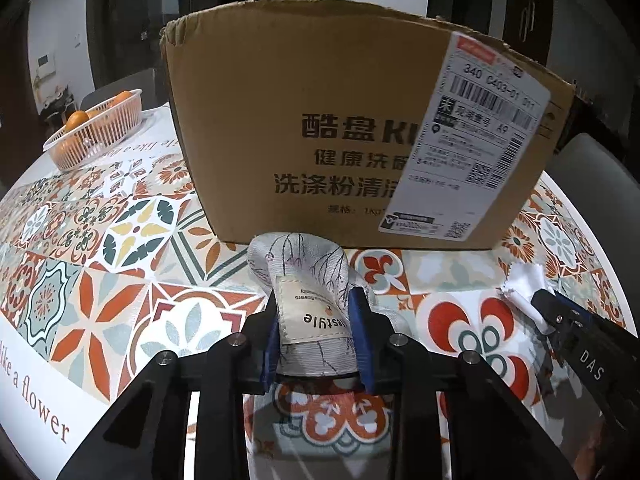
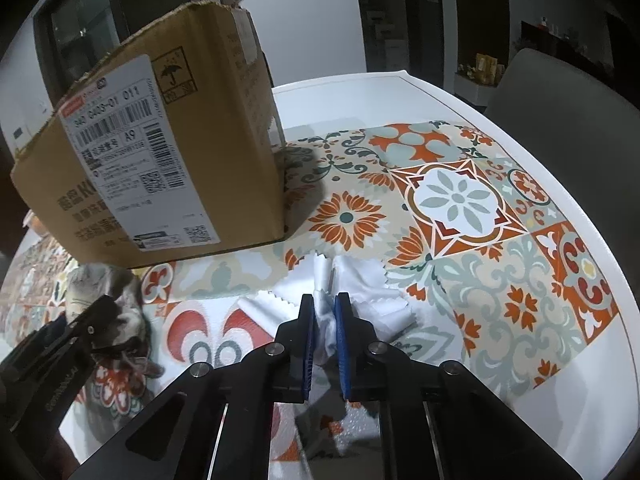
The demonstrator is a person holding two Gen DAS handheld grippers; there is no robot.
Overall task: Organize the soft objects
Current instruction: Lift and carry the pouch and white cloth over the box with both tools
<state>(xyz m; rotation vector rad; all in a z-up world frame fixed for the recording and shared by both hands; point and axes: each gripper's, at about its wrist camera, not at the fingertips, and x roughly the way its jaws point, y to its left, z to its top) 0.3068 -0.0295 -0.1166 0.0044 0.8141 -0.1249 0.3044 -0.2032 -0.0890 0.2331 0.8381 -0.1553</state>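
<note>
My left gripper (image 1: 318,300) is shut on a grey printed fabric pouch (image 1: 304,268) with a beige sewn label, held just in front of the cardboard box (image 1: 320,128). My right gripper (image 2: 325,308) is shut on a white zigzag-edged cloth (image 2: 356,280) that lies bunched on the table. In the left wrist view the right gripper (image 1: 560,312) shows at the right with the white cloth (image 1: 524,284). In the right wrist view the left gripper (image 2: 92,320) shows at the left with the grey pouch (image 2: 116,296). The box (image 2: 160,152) stands upright with a shipping label.
The table (image 2: 440,92) carries a patterned tile-print cover (image 1: 120,248). A white slatted basket (image 1: 100,132) with oranges stands at the far left. A grey chair (image 2: 560,84) stands past the table's right edge.
</note>
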